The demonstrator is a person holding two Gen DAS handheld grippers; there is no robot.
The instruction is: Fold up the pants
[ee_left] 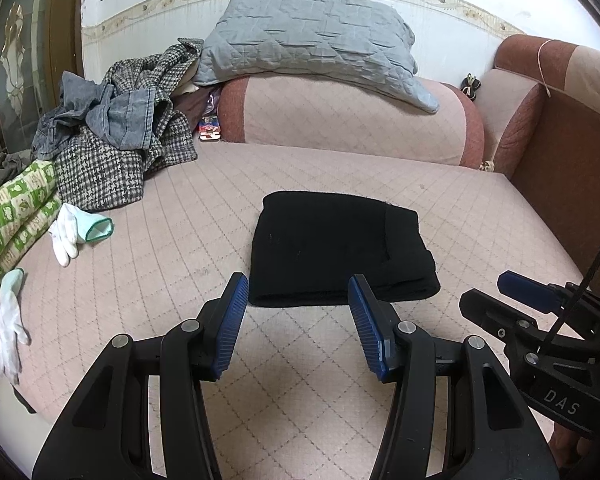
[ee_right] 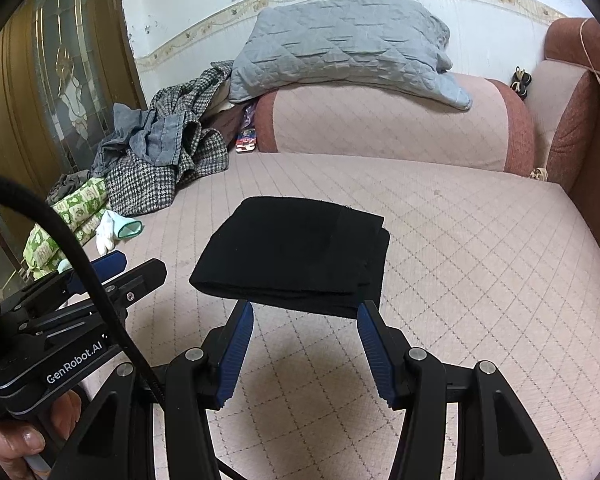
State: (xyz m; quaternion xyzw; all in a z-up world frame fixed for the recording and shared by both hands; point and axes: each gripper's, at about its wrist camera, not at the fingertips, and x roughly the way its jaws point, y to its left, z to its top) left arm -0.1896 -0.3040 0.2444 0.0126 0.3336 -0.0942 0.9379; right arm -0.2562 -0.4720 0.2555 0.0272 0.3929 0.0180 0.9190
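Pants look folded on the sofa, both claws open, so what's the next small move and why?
Probably just draw both claws back. The black pants already lie in a compact folded stack on the sofa seat, and the left claw and right claw hang open just short of its near edge, holding nothing.

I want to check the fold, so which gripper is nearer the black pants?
Too close to call: left gripper and right gripper both hover open at the near edge of the folded black pants, neither touching.
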